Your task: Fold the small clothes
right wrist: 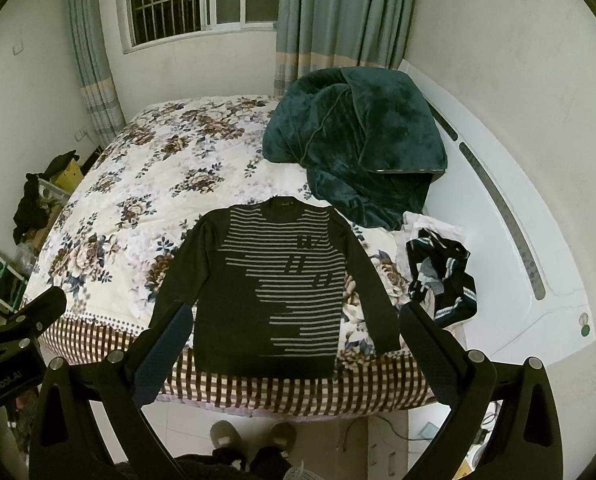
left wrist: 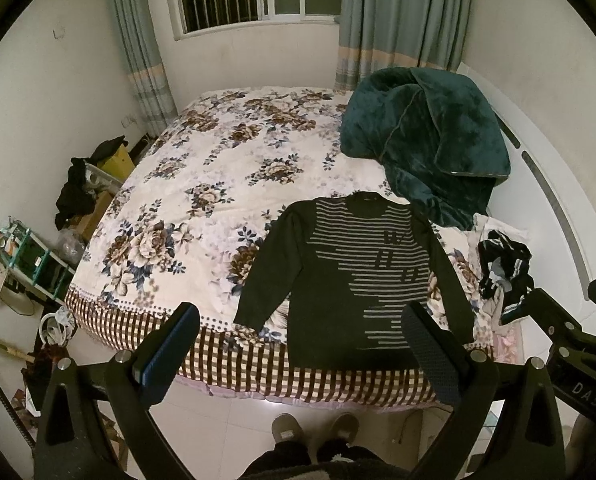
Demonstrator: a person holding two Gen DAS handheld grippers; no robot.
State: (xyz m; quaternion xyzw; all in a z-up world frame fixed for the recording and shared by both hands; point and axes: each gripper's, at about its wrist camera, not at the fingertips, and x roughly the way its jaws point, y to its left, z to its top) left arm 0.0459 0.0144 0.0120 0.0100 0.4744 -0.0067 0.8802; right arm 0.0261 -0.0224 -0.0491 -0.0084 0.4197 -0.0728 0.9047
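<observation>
A: Item one, task garment: dark sweater (right wrist: pixel 274 284) with pale horizontal stripes. Location?

B: Flat, front up, on the floral bedspread (right wrist: pixel 138 184), at the near edge of the bed. Collar points away toward the window; hem lies over the checked border. Both sleeves spread out and angled down from the shoulders.

A: Item two, tools?

B: Left gripper (left wrist: pixel 301 344), fingers spread wide, holding nothing, hovering above the floor in front of the sweater's hem. Right gripper (right wrist: pixel 294 340), likewise spread and empty, same standoff from the hem. Neither touches cloth.

A: Items around the sweater?

B: Beyond its collar and to the right, a heaped teal blanket (right wrist: pixel 357 140). Just beside its right sleeve, a crumpled black-and-white garment (right wrist: pixel 441 280) on pale cloth. Past its left sleeve, off the bed, cluttered shelves and boxes.

A: Step in hand, by your reading?

B: Nothing folded yet; I judge the first fold is a sleeve brought across the chest.

A: Handling notes?

B: Take one cuff in each gripper, pinch a single layer only, lift low so the body does not drag on the bedspread. Lay each sleeve straight across the stripes. Mind the hem: it hangs near the bed's edge and could slide off if pulled toward the person.
</observation>
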